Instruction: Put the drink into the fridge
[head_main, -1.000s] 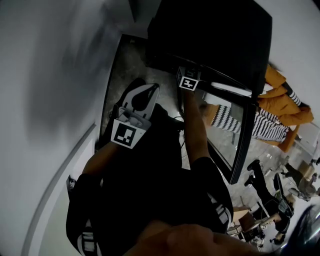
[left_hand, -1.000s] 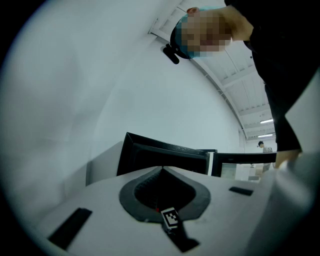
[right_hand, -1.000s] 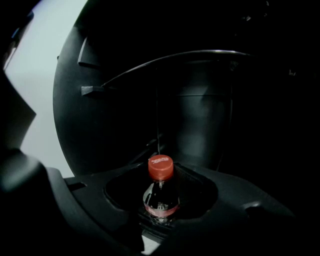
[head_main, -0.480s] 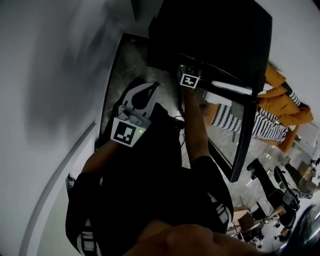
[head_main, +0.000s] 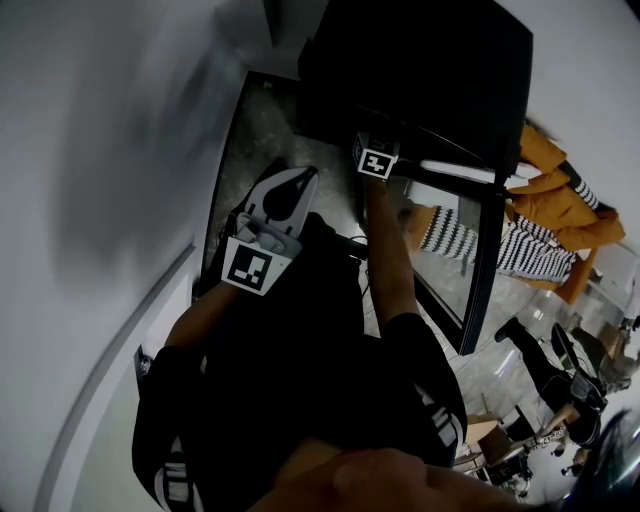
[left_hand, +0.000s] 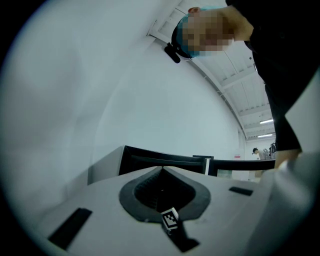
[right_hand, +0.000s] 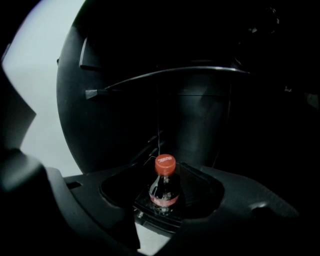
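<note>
A small cola bottle with a red cap stands upright inside the dark fridge. In the right gripper view it sits between the jaws of my right gripper, which are opening, and the pads stand clear of it. From the head view, only the right gripper's marker cube shows at the fridge mouth, and the bottle is hidden. My left gripper hangs at the left, away from the fridge. Its white jaws meet at the tips with nothing between them.
The fridge's glass door stands open to the right of my right arm. A wire shelf runs above the bottle. A white wall is on the left. A person in orange and stripes stands beyond the door.
Almost nothing has moved. Both grippers stay in place, the right one at the fridge mouth. The view has shifted slightly, and a person at the lower right has moved.
</note>
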